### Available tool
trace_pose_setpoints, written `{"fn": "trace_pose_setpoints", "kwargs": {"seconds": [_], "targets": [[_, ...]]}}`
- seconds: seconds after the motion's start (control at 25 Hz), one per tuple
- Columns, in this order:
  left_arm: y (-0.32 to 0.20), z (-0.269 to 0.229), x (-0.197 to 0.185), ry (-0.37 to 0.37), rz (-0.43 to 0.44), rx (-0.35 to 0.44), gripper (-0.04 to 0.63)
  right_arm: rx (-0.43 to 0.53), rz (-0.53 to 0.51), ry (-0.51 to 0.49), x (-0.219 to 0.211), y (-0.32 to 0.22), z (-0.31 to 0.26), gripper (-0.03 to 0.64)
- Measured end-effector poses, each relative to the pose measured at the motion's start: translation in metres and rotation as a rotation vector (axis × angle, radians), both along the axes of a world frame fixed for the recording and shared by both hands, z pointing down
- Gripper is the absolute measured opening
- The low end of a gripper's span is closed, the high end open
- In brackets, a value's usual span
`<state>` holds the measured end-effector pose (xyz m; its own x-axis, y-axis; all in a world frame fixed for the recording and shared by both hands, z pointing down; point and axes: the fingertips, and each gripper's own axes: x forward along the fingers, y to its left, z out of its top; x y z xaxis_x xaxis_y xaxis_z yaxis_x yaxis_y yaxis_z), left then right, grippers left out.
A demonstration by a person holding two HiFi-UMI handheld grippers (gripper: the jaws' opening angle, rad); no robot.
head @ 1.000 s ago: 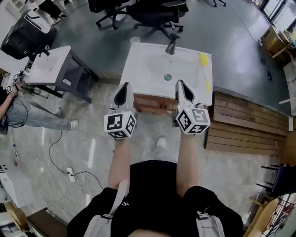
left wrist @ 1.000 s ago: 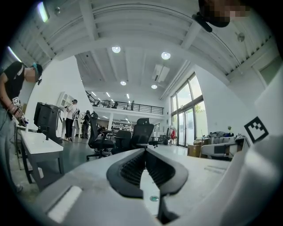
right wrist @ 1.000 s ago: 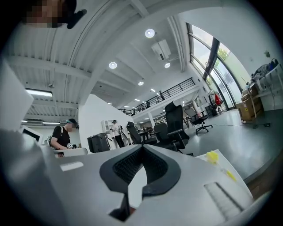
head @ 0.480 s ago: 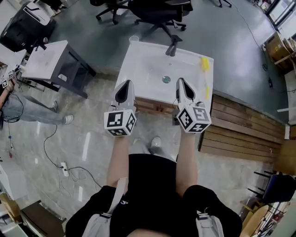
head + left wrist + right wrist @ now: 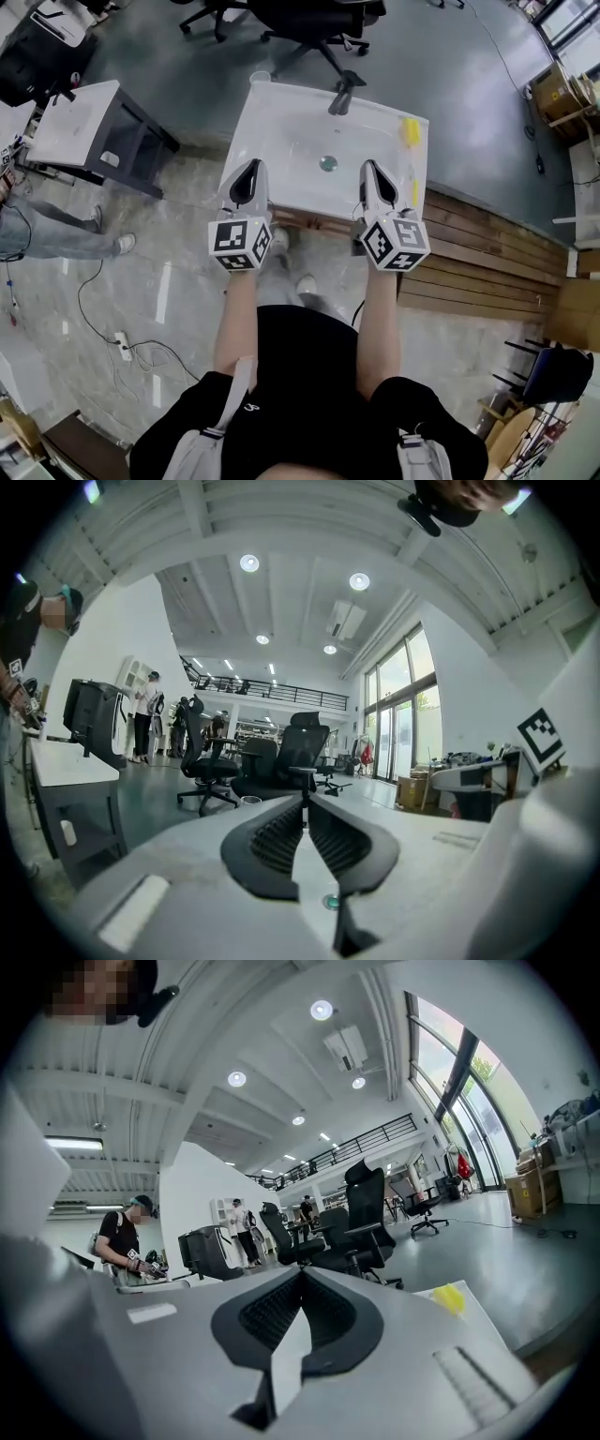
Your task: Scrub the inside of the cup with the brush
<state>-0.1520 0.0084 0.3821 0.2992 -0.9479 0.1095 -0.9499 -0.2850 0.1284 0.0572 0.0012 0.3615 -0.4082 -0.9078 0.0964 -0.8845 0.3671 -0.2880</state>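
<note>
A small clear cup (image 5: 260, 78) stands on the far left corner of the white sink (image 5: 281, 122); it also shows past the jaws in the left gripper view (image 5: 250, 801). A yellow brush-like thing (image 5: 411, 131) lies on the sink's right rim, and the right gripper view catches it too (image 5: 450, 1297). A second pale yellow piece (image 5: 415, 190) lies nearer on that rim. My left gripper (image 5: 251, 169) hovers at the sink's near left edge, shut and empty (image 5: 305, 803). My right gripper (image 5: 367, 169) hovers at the near right edge, likewise shut with nothing in it (image 5: 302, 1274).
A dark faucet (image 5: 342, 91) rises at the sink's far edge, and the drain (image 5: 327, 162) sits mid-basin. A grey side table (image 5: 80, 127) stands to the left, office chairs (image 5: 309, 23) beyond the sink, wooden planks (image 5: 487, 253) to the right. A person (image 5: 37, 234) stands far left.
The person has stepped closer to the sink, so both grippers now reach over its near edge. Both stayed shut and empty.
</note>
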Motion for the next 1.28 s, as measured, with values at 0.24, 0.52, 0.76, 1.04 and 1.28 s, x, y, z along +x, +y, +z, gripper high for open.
{"fn": "trace_pose_setpoints", "kwargs": {"seconds": [0.24,0.52,0.76,1.04,1.28], "targets": [[-0.035,0.021,-0.003,-0.022,0.021,-0.039,0.002,-0.022,0.027,0.004,0.006,-0.026,0.012,-0.003],[-0.070,0.043,-0.001,-0.047,0.046,-0.075,0.020,0.004,-0.022,-0.012,-0.002,-0.053,0.020,-0.002],[-0.090,0.066,0.004,-0.047,0.074,-0.108,0.072,-0.006,-0.059,0.008,-0.010,-0.068,0.034,-0.002],[-0.114,0.084,0.001,-0.033,0.086,-0.118,0.138,-0.038,-0.055,0.022,-0.008,-0.085,0.045,-0.002],[-0.136,0.094,-0.009,0.000,0.101,-0.097,0.203,-0.063,-0.055,0.041,-0.017,-0.101,0.054,-0.002]]}}
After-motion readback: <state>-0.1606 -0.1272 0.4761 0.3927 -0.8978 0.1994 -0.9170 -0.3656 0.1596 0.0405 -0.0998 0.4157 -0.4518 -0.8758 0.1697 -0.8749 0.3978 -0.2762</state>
